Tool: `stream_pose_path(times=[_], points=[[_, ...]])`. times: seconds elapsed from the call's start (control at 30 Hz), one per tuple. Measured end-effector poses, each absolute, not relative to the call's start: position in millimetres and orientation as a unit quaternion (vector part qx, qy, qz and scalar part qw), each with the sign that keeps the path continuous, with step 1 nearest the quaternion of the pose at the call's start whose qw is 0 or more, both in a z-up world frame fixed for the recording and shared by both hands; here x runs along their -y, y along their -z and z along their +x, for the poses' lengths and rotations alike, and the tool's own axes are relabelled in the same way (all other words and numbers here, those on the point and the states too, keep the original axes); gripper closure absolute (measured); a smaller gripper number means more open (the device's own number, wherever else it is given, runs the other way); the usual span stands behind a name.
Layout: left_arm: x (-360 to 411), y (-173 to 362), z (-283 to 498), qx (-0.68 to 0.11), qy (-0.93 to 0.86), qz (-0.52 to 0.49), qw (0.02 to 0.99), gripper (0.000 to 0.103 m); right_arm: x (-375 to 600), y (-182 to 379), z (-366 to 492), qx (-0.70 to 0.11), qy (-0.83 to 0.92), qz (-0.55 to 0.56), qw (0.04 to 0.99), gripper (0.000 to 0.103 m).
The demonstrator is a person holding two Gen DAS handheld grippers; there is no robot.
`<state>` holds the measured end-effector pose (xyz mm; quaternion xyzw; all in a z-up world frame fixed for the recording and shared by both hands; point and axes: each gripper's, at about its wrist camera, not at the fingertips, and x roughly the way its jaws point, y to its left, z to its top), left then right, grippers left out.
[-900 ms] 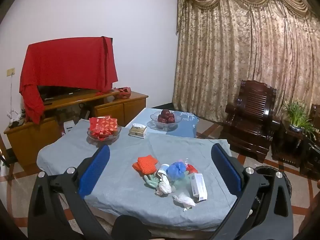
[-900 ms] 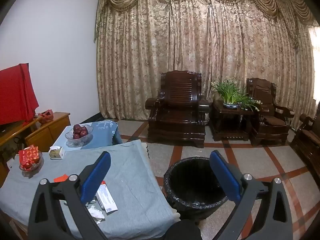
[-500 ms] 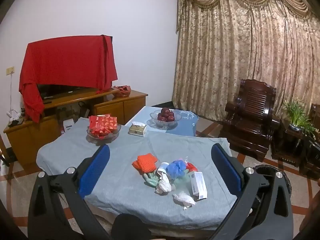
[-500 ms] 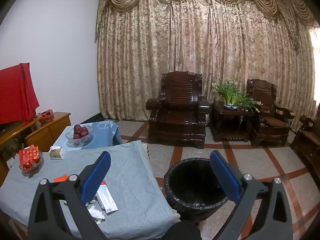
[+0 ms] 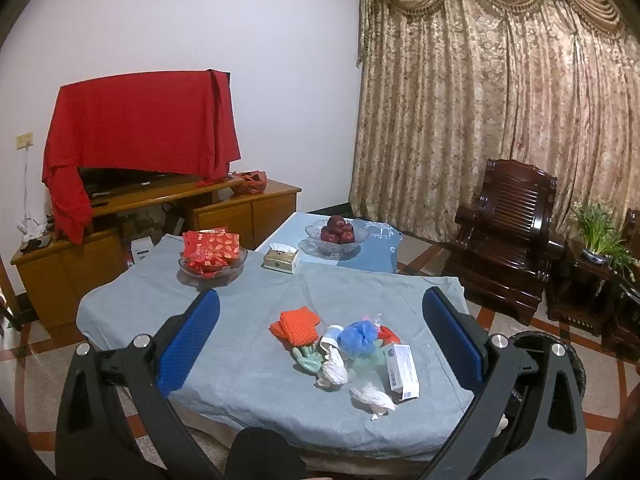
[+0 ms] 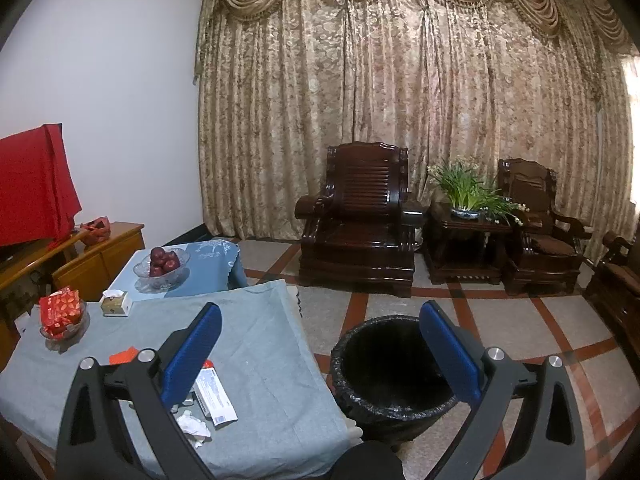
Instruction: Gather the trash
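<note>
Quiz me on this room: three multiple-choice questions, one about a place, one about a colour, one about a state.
1. Where does the black-lined round bin stand?
A on the table
B on the floor beside the table
C on a chair

2. What colour is the cloth over the television?
A red
B green
C white

3. The left claw is:
A gripping a box
B shut, empty
C open, empty

Answers: B, it stands on the tiled floor by the grey-blue clothed table; A, plainly red; C, its blue pads stand wide apart, touching nothing.
</note>
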<state>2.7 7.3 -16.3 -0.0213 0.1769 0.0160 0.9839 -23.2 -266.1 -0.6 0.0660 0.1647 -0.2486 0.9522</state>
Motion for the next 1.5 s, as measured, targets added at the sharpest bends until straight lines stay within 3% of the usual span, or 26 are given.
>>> stream_pose_path(times=[1.5], points=[[-8.4,11.9,4.0,-0.175,-0.016,-0.022,0.984,0.005,259.1,5.4,-22.1,-0.166,0.236,0.065,0.955,0.006]])
